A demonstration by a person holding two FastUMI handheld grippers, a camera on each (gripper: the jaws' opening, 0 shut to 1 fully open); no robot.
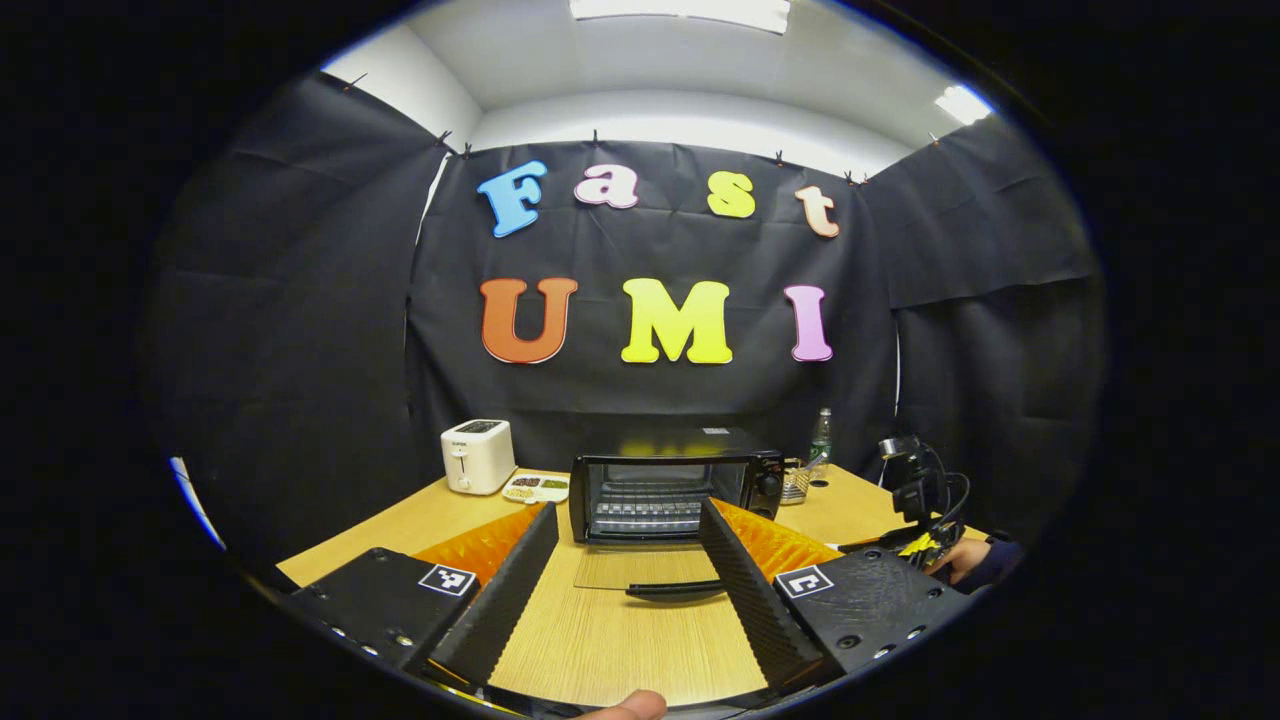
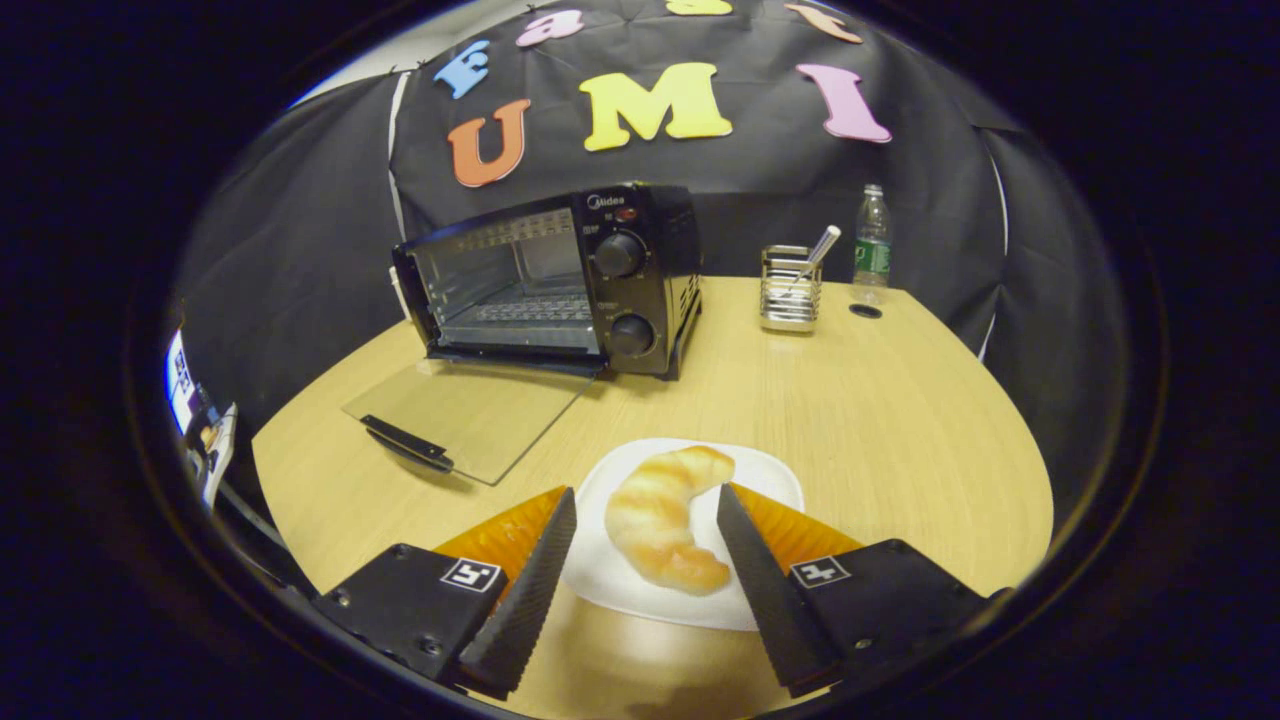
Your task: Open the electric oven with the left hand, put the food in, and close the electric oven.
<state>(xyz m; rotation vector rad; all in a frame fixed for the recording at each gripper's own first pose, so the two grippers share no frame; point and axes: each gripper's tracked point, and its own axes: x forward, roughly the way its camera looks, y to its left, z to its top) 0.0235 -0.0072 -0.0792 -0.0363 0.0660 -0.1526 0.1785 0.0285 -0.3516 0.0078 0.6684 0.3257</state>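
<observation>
Both grippers I run sit with fingers spread and hold nothing: my left gripper (image 1: 628, 545) faces the oven, my right gripper (image 2: 645, 540) straddles the croissant without touching it as far as I can tell. From the left gripper view I see the wooden table (image 1: 610, 640) stretching away, and on it the black electric oven (image 1: 672, 482) at the far middle. Its glass door (image 2: 468, 412) is dropped flat onto the tabletop, handle at the near edge. A white toaster (image 1: 478, 455) stands far left of the oven. Nearer, in the right gripper view, a white plate (image 2: 770, 480) carries the croissant (image 2: 660, 515). Far right I see a wire utensil holder (image 2: 790, 290), then a water bottle (image 2: 872, 240) beside it.
</observation>
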